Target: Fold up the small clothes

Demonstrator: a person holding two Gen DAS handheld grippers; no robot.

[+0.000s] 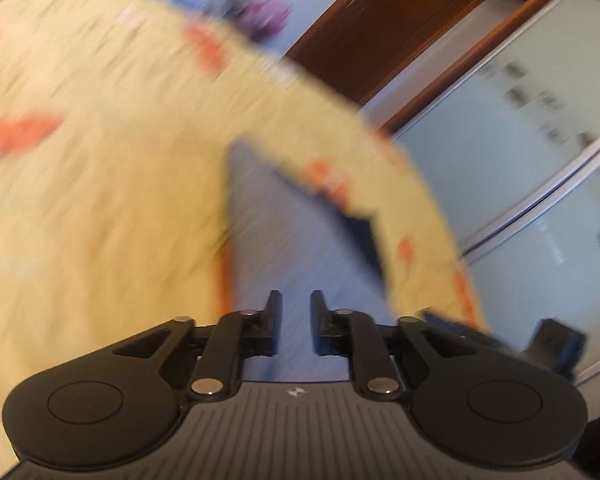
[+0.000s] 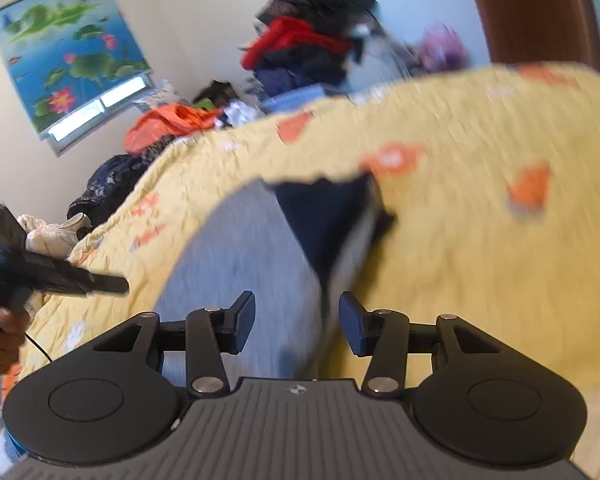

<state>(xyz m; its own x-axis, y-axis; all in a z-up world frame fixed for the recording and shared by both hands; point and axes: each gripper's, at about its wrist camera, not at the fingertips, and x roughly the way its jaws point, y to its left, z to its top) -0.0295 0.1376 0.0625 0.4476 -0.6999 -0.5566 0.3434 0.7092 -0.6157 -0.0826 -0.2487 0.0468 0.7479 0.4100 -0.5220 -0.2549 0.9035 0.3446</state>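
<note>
A small grey-blue garment (image 1: pixel 284 236) with a dark navy part (image 1: pixel 360 236) lies on the yellow bedspread (image 1: pixel 100 160). My left gripper (image 1: pixel 296 300) hovers over its near end, jaws a little apart with nothing between them. In the right wrist view the same garment (image 2: pixel 244 248) shows grey with a navy section (image 2: pixel 324 216). My right gripper (image 2: pixel 296 312) is open above its near edge, with a fold of cloth rising between the fingers. The left gripper (image 2: pixel 112 284) also shows at the far left, held by a hand. Both views are motion-blurred.
The yellow bedspread (image 2: pixel 480 240) has orange prints. Piles of clothes (image 2: pixel 312 40) and an orange item (image 2: pixel 168 124) lie beyond the bed's far side. A wooden door (image 1: pixel 380 20) and frosted glass panels (image 1: pixel 520 140) stand to the right of the bed.
</note>
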